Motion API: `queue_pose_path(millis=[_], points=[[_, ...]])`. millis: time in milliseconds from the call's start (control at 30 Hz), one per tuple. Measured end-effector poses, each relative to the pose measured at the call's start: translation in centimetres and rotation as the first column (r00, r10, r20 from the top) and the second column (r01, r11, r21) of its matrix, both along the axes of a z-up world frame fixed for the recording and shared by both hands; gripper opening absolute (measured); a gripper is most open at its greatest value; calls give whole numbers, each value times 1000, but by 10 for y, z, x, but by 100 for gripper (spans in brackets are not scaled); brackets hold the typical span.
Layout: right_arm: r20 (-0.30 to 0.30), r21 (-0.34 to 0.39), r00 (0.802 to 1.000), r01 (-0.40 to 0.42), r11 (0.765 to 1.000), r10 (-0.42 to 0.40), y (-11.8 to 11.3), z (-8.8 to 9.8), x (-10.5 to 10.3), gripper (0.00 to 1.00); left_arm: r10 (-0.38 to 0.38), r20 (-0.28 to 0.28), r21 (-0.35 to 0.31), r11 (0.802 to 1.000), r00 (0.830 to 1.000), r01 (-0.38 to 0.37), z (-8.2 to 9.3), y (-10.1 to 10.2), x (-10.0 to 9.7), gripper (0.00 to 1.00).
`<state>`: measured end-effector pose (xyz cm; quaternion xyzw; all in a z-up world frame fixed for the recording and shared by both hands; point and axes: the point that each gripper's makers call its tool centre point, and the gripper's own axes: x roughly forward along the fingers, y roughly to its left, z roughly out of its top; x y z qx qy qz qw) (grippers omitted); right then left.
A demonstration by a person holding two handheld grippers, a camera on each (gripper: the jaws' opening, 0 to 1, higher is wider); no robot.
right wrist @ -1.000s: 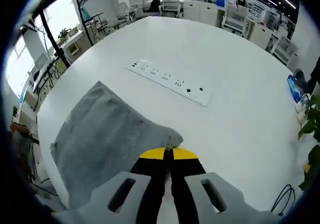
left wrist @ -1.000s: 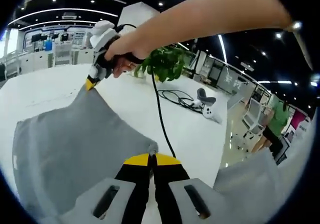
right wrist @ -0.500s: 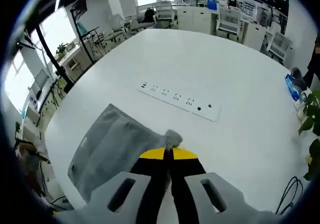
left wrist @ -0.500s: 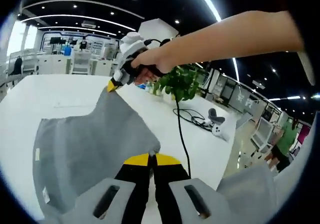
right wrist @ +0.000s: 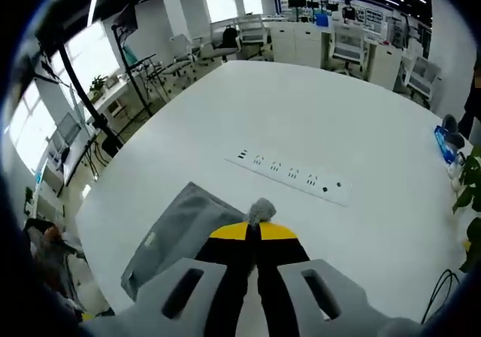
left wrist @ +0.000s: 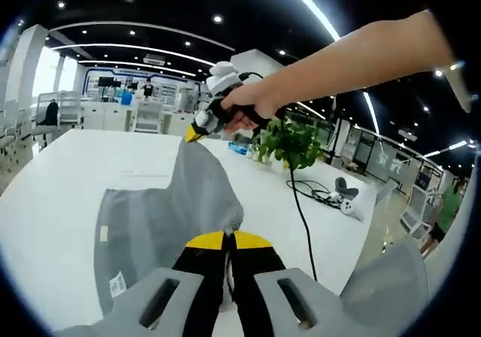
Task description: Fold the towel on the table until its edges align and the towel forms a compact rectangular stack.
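My left tongs and right tongs each gripped a towel corner, lifted above the worktop.

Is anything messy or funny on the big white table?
Nothing is spilled or broken. The grey towel hangs lifted by two corners, one in each hand-held gripper. A black cable lies in loose loops beside the potted plant.
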<state>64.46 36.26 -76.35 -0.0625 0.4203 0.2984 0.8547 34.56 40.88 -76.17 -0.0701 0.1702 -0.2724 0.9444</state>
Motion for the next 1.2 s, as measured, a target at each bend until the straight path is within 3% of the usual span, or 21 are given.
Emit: queue_pose_path(millis=[233, 567, 800, 900, 1200], points=[[65, -11, 996, -66, 998, 67, 24, 0, -5, 0, 69, 20, 17, 997, 997, -70, -7, 21, -4, 2], [72, 19, 994, -80, 997, 78, 51, -1, -12, 0, 151, -2, -5, 989, 989, -151, -16, 54, -3, 2], [76, 50, 994, -85, 995, 81, 67, -4, -13, 0, 167, 1, 12, 986, 986, -167, -17, 66, -4, 2], [88, 62, 993, -83, 995, 77, 71, -3, -14, 0, 212, 2, -28, 977, 977, -211, -14, 76, -5, 2], [112, 65, 988, -113, 991, 105, 96, -10, -14, 0, 269, -36, -57, 961, 962, -271, -20, 92, -9, 2]])
